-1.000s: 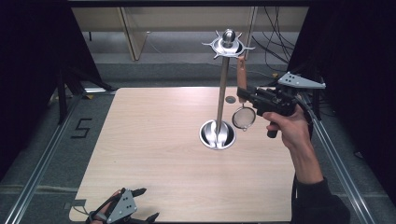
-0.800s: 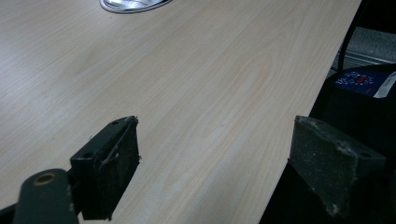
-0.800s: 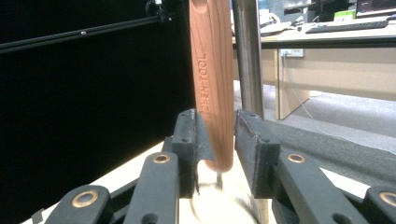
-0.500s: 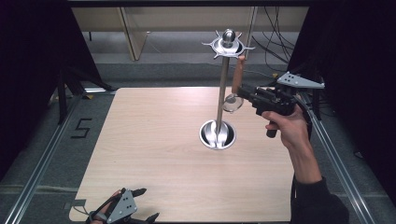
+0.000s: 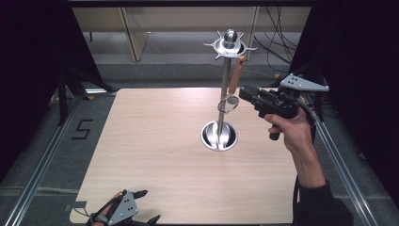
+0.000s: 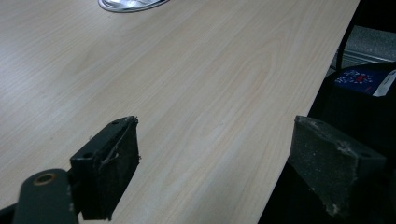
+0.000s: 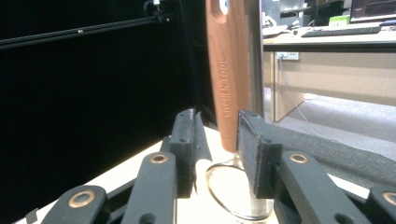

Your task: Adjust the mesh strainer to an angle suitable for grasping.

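**Item in hand.** The strainer (image 5: 235, 79) hangs upright in the right gripper (image 5: 243, 92). Its wooden handle rises above the jaws and its wire ring sits just below them. In the right gripper view the jaws are pinched on the lower end of the handle (image 7: 229, 70), with one pad on each side.

**Change noted.** A second ago the ring hung out to the gripper's side, clear of the pole. It has since swung inward and now lies against or just in front of the pole (image 5: 225, 80), beyond the jaw tips. The top of the handle has held its place beside the hooked crown (image 5: 229, 44) of the stand, well above the jaws.

**Judgement.** This looks like the hanging step, with the strainer being trued up under a hook. I cannot tell whether the handle's hole has caught a prong.

**Surroundings.** The stand's round base (image 5: 219, 136) sits on the table (image 5: 155, 141), below and ahead of the jaws. The left gripper (image 5: 149, 205) rests at the near table edge, well apart from the stand. Its jaws are spread with nothing between them (image 6: 215, 140).

**Obstructions.** The pole stands directly beyond the ring, and the neighbouring prongs crowd the handle top. Either could snag the strainer.
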Demonstrator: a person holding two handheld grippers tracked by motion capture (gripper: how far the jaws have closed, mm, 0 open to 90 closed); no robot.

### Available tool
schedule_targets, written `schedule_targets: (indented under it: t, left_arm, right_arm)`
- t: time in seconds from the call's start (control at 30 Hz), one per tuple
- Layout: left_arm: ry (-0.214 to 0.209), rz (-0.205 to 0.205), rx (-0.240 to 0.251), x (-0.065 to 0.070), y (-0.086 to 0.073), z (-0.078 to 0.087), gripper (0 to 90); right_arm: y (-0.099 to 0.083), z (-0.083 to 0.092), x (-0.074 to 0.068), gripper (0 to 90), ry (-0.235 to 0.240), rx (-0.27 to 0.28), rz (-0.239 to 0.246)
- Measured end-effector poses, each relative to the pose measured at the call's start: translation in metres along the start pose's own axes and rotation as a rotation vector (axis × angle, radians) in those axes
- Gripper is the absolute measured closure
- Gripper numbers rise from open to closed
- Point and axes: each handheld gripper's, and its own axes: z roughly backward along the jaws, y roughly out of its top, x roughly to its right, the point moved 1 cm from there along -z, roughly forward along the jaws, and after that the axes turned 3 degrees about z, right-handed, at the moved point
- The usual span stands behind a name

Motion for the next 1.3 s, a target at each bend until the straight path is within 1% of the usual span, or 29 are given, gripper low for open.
schedule_targets:
  t: [0.03,0.07,0.1,0.13,0.2,0.27,0.3,0.33,0.37,0.4,0.47,0.53,0.57,0.67,0.7,0.77,0.8,0.87,0.9,0.97,1.0,1.03,1.1,1.13,1.17,1.2,1.23,1.27,1.3]
  left_arm:
    - [0.001,-0.001,0.001,0.000,0.000,0.000,15.2]
    - [0.002,-0.002,0.002,0.000,0.000,0.000,15.1]
    - [0.006,-0.004,0.003,0.000,0.000,0.000,15.2]
    - [0.002,-0.001,0.001,0.000,0.000,0.000,15.2]
    - [0.000,0.002,0.001,0.000,0.000,0.000,15.2]
    - [0.007,-0.011,-0.004,0.000,0.000,-0.001,15.1]
    - [0.003,-0.005,0.001,0.000,0.000,-0.001,15.1]
    - [0.006,-0.005,0.002,0.000,0.000,-0.001,15.1]
    - [0.002,-0.012,-0.016,-0.001,0.000,0.000,15.1]
    - [0.003,0.003,0.005,0.000,0.000,-0.001,15.1]
    - [0.000,0.003,0.001,0.000,0.000,0.000,15.1]
    - [-0.001,0.003,0.000,0.000,0.000,0.000,15.1]
    - [-0.002,0.003,0.001,0.000,0.000,0.000,15.2]
    - [0.002,0.002,0.003,0.000,0.000,0.000,15.2]
    - [0.000,0.006,0.002,0.000,0.000,0.000,15.2]
    - [0.000,0.003,0.002,0.000,0.000,0.000,15.2]
    - [0.001,0.002,0.002,0.000,0.000,0.000,15.2]
    - [0.002,0.002,0.002,0.000,0.000,0.000,15.2]
    - [0.000,0.003,0.001,0.000,0.000,0.000,15.2]
    - [0.004,-0.005,0.001,-0.001,0.000,0.000,15.2]
    - [0.000,0.003,0.001,0.000,0.000,0.000,15.2]
    - [0.000,0.003,0.001,0.000,0.000,0.000,15.2]
    - [0.006,-0.004,0.004,0.000,0.000,0.000,15.2]
    - [0.009,-0.006,0.004,-0.001,0.000,0.000,15.2]
    - [0.010,-0.010,0.004,-0.001,0.000,0.000,15.2]
    - [0.007,-0.005,0.007,-0.001,0.000,0.000,15.2]
    - [-0.001,0.004,-0.001,0.000,0.000,0.000,15.2]
    - [0.004,0.001,0.002,-0.001,0.000,0.000,15.2]
    - [0.003,-0.001,0.001,-0.001,0.000,0.000,15.2]
  right_arm:
    - [0.000,0.001,-0.001,68.4,0.007,0.002,0.005]
    - [-0.001,0.002,-0.003,68.3,-0.003,-0.005,-0.007]
    - [-0.001,0.003,-0.002,68.1,0.004,0.001,0.009]
    - [-0.002,0.005,-0.005,67.8,-0.005,-0.003,0.019]
    - [-0.002,0.007,-0.005,67.7,-0.012,-0.002,0.024]
    - [-0.003,0.011,-0.007,67.0,-0.023,0.007,0.032]
    - [-0.003,0.013,-0.008,66.4,-0.022,0.004,0.034]
    - [-0.004,0.014,-0.007,66.0,-0.021,0.005,0.048]
    - [-0.004,0.015,-0.008,65.7,-0.022,0.011,0.051]
    - [-0.005,0.017,-0.009,65.3,-0.028,0.005,0.025]
    - [-0.008,0.019,-0.008,62.9,-0.032,0.010,0.043]
    - [-0.008,0.020,-0.008,62.6,-0.035,0.003,0.035]
    - [-0.010,0.019,-0.007,61.8,-0.041,0.013,0.054]
    - [-0.014,0.021,-0.009,60.4,-0.030,0.001,0.030]
    - [-0.015,0.021,-0.009,59.6,-0.033,0.003,0.046]
    - [-0.017,0.021,-0.009,57.8,-0.043,0.003,0.047]
    - [-0.018,0.022,-0.010,56.8,-0.038,-0.002,0.036]
    - [-0.020,0.022,-0.011,55.8,-0.028,-0.001,0.034]
    - [-0.021,0.023,-0.012,55.3,-0.027,-0.001,0.024]
    - [-0.024,0.021,-0.012,53.8,-0.011,0.005,0.036]
    - [-0.026,0.022,-0.014,53.5,-0.017,-0.007,0.019]
    - [-0.028,0.021,-0.014,53.3,-0.003,-0.003,0.022]
    - [-0.031,0.018,-0.014,52.5,0.000,-0.025,0.021]
    - [-0.032,0.018,-0.014,52.5,-0.009,-0.030,0.018]
    - [-0.033,0.016,-0.014,52.3,-0.001,-0.026,0.019]
    - [-0.034,0.016,-0.015,52.2,-0.006,-0.043,0.006]
    - [-0.035,0.014,-0.015,51.9,0.001,-0.044,0.015]
    - [-0.035,0.014,-0.014,51.4,-0.004,-0.044,0.023]
    - [-0.036,0.012,-0.013,51.3,-0.010,-0.028,0.048]
